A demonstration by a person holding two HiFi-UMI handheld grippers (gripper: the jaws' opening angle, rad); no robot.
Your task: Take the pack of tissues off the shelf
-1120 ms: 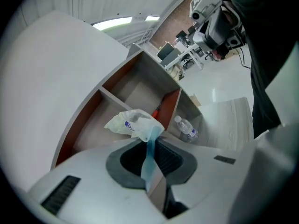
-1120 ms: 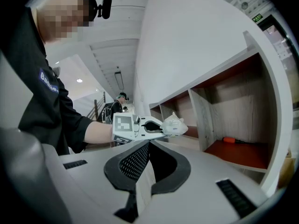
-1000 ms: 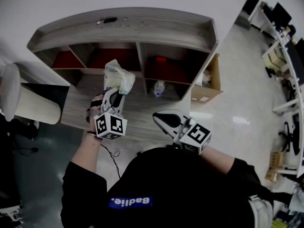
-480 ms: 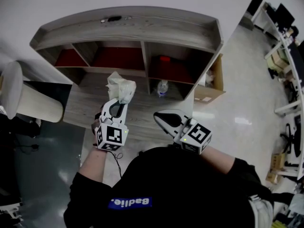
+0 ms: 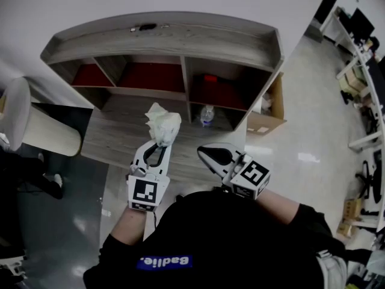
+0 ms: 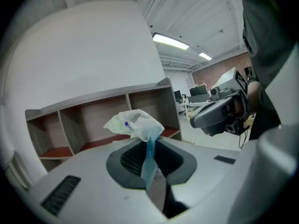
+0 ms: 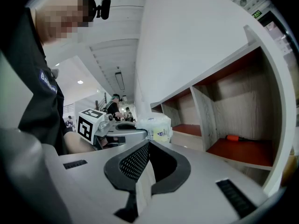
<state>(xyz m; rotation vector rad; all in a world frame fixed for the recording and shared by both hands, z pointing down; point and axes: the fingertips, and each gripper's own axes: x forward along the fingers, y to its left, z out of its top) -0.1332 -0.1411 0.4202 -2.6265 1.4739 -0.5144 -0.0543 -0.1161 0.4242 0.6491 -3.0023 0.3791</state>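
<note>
Pulling back from the wooden shelf (image 5: 162,38), the left gripper (image 5: 161,146) is carrying the pack of tissues (image 5: 163,124) nearer the person than a second ago.
Its jaws are pinching the pack's plastic wrapper, holding it in the air, clear of the compartments. To its right, the right gripper (image 5: 203,152) is hovering with jaws closed on nothing. A water bottle (image 5: 207,114) is standing on the lower board beyond.

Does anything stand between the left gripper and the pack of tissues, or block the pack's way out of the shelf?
Nothing visible does. The left gripper is shut on the blue edge of the crinkled white plastic pack of tissues, which hangs in the air in front of the grey wooden shelf, outside its compartments.
</note>
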